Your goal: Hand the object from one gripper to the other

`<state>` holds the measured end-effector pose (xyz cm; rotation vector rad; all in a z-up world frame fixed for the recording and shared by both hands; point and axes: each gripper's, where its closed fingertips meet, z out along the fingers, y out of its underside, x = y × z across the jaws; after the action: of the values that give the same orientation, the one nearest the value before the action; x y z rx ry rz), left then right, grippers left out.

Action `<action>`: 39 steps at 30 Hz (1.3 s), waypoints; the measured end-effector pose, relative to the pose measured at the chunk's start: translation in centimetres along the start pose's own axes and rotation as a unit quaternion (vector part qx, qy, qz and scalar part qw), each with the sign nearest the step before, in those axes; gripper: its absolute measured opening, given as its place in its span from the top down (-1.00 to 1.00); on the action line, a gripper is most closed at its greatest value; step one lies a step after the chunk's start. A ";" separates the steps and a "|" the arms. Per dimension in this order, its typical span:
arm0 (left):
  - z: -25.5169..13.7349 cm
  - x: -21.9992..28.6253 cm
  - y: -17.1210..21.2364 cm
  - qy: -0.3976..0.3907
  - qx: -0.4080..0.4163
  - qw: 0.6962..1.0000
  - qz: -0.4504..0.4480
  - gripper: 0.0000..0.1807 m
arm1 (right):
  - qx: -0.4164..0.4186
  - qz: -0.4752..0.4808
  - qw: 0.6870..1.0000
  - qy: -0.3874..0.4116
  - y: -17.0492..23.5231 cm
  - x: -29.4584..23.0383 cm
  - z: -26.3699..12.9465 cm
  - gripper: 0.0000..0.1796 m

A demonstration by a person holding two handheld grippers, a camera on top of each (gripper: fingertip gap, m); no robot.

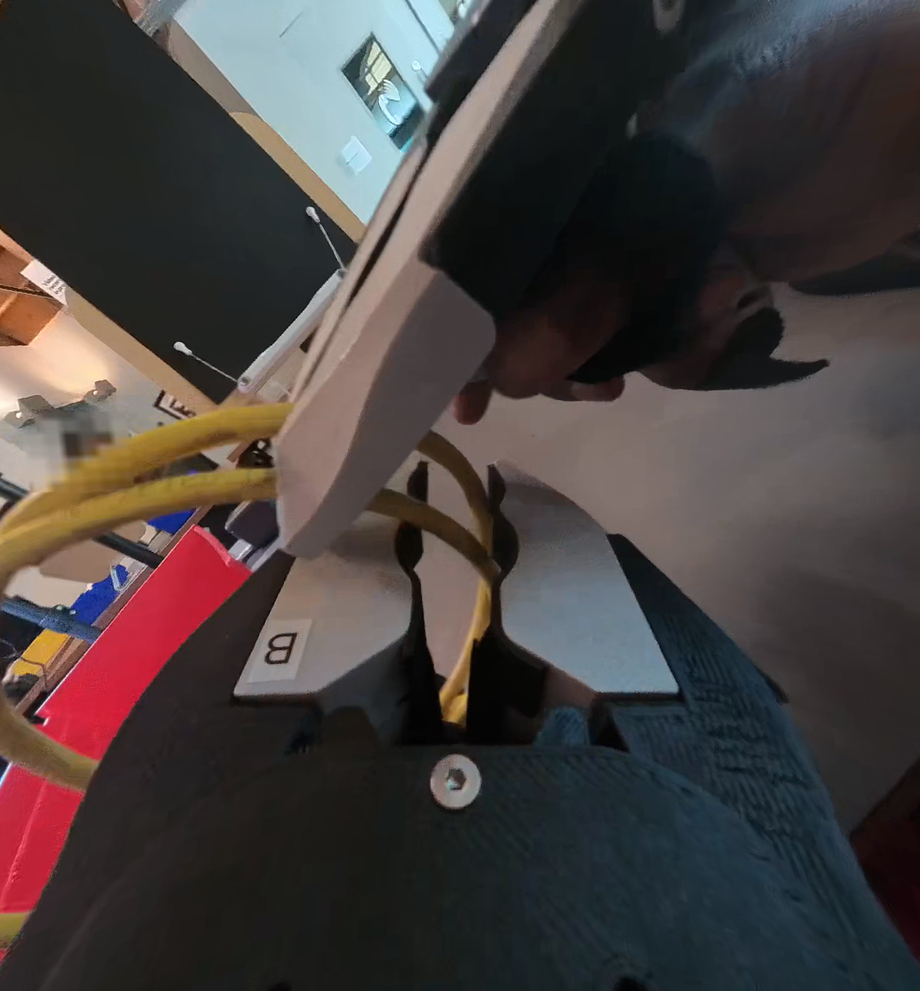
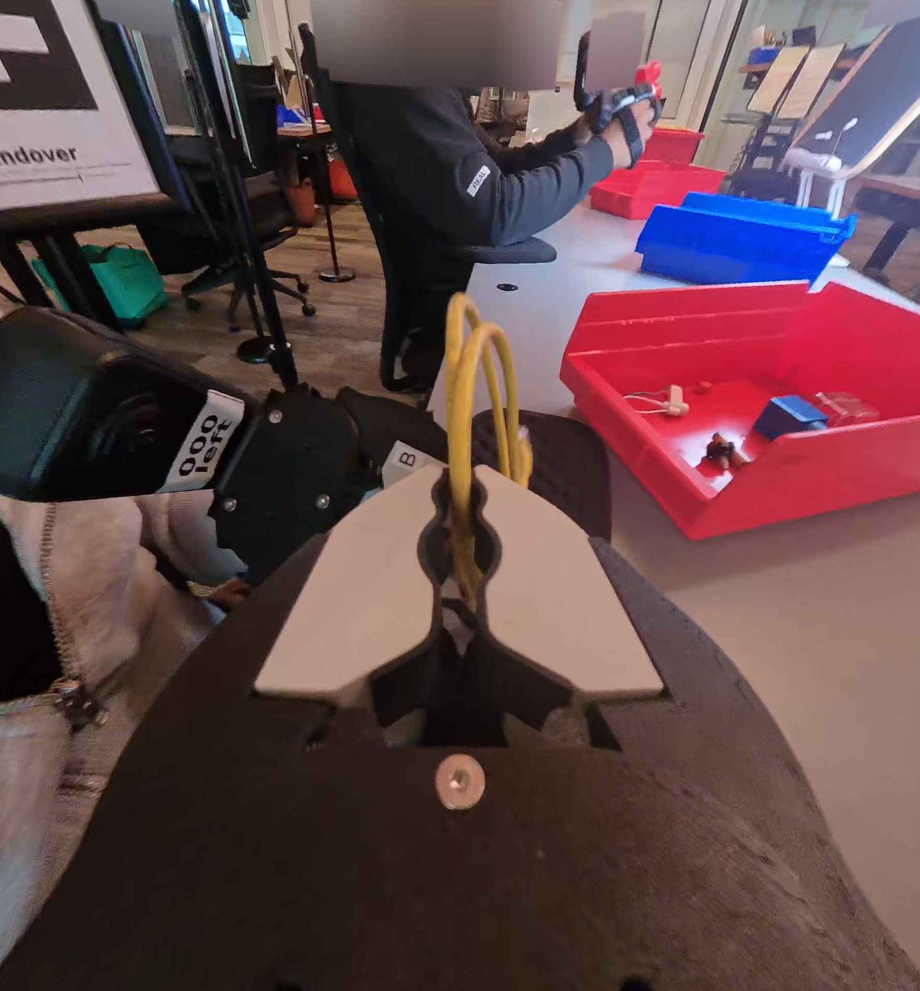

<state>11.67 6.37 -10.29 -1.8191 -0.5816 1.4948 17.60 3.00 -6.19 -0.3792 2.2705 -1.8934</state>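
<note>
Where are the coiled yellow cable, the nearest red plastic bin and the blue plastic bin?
Coiled yellow cable (image 2: 460,397): right wrist view, loop above jaws.
Nearest red plastic bin (image 2: 801,482): right wrist view, front wall.
Blue plastic bin (image 2: 726,246): right wrist view, side wall.

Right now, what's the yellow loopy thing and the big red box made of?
The yellow cable looks like wire in a matte rubbery or plastic jacket: it bends in smooth loops. The red bin looks like hard moulded plastic, slightly glossy, with ribbed walls.
</note>
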 end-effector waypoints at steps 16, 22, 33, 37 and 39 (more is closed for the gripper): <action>-5.9 -9.0 -2.7 0.040 0.258 0.900 -0.350 0.54 | -0.029 -0.191 0.938 0.288 -10.9 10.2 -13.6 0.93; -7.5 -12.1 -1.4 0.008 0.289 0.873 -0.394 0.54 | -0.122 -0.139 0.851 0.491 -14.6 15.9 -28.7 0.93; -5.4 -8.9 -1.7 0.045 0.245 0.903 -0.350 0.54 | 0.046 0.103 0.877 0.468 -6.5 19.7 -39.0 0.93; -5.1 -8.2 -1.8 0.050 0.231 0.917 -0.320 0.54 | 0.125 0.200 0.876 0.420 -3.9 21.5 -40.3 0.93; -5.1 -8.0 -1.7 0.052 0.227 0.921 -0.313 0.54 | 0.151 0.233 0.869 0.409 -2.6 22.4 -40.9 0.93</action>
<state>14.88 0.55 -3.31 -1.1851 -0.6233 0.9828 -15.15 34.41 4.78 1.1156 2.0668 -2.3039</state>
